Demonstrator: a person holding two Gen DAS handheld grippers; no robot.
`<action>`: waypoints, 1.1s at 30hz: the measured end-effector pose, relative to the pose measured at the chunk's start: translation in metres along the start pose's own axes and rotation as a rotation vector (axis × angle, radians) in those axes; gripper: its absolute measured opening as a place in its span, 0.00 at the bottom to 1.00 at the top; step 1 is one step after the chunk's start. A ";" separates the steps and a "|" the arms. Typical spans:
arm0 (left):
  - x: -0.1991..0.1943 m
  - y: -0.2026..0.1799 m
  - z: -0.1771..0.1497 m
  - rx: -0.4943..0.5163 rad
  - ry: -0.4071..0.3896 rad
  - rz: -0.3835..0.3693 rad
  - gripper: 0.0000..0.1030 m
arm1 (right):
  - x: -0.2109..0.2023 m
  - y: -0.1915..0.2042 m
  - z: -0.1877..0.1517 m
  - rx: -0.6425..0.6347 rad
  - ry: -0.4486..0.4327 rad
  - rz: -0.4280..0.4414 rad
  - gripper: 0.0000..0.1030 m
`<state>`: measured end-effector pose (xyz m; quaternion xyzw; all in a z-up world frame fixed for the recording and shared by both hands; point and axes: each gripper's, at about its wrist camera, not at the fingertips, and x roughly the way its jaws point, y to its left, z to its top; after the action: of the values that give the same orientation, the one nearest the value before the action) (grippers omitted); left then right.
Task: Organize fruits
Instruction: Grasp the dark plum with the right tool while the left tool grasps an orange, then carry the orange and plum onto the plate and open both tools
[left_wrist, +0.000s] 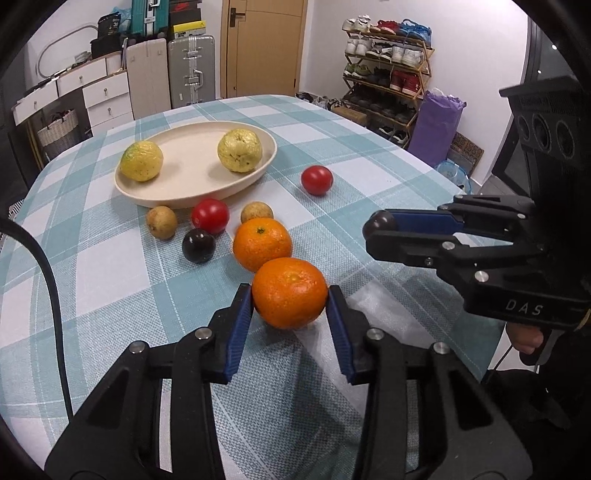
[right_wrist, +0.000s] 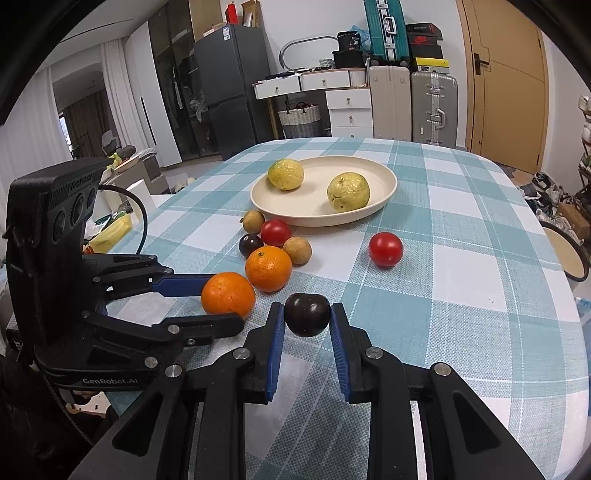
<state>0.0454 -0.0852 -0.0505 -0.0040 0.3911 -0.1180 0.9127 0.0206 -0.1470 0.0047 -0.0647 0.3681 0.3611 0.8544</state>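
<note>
My left gripper (left_wrist: 290, 295) is shut on an orange (left_wrist: 290, 292), blue pads pressed to both its sides, low over the checked tablecloth. My right gripper (right_wrist: 307, 314) is shut on a dark plum (right_wrist: 307, 314) to the right of it. A second orange (left_wrist: 262, 243) lies just beyond the held one. Behind that sit another dark plum (left_wrist: 198, 245), a red tomato (left_wrist: 210, 216) and two small brown fruits (left_wrist: 161, 222). Off to the right, a second tomato (left_wrist: 317, 180) lies alone. The cream oval plate (left_wrist: 192, 199) farther back holds two yellow fruits (left_wrist: 141, 161).
The table (right_wrist: 480, 295) has a teal and white checked cloth, with bare cloth at the right and front. A black cable (left_wrist: 55, 295) hangs at the left. Suitcases, drawers, a door and a shoe rack (left_wrist: 388, 74) stand beyond the table.
</note>
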 end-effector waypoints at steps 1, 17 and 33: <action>-0.001 0.002 0.001 -0.003 -0.009 0.003 0.36 | 0.000 -0.001 0.000 0.002 -0.001 0.002 0.25; -0.018 0.038 0.034 -0.065 -0.154 0.072 0.36 | 0.004 -0.007 0.031 0.066 -0.080 0.024 0.25; -0.008 0.070 0.060 -0.115 -0.199 0.124 0.36 | 0.024 -0.013 0.072 0.065 -0.102 0.031 0.25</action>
<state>0.0981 -0.0208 -0.0103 -0.0436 0.3044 -0.0380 0.9508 0.0823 -0.1159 0.0379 -0.0126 0.3364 0.3649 0.8680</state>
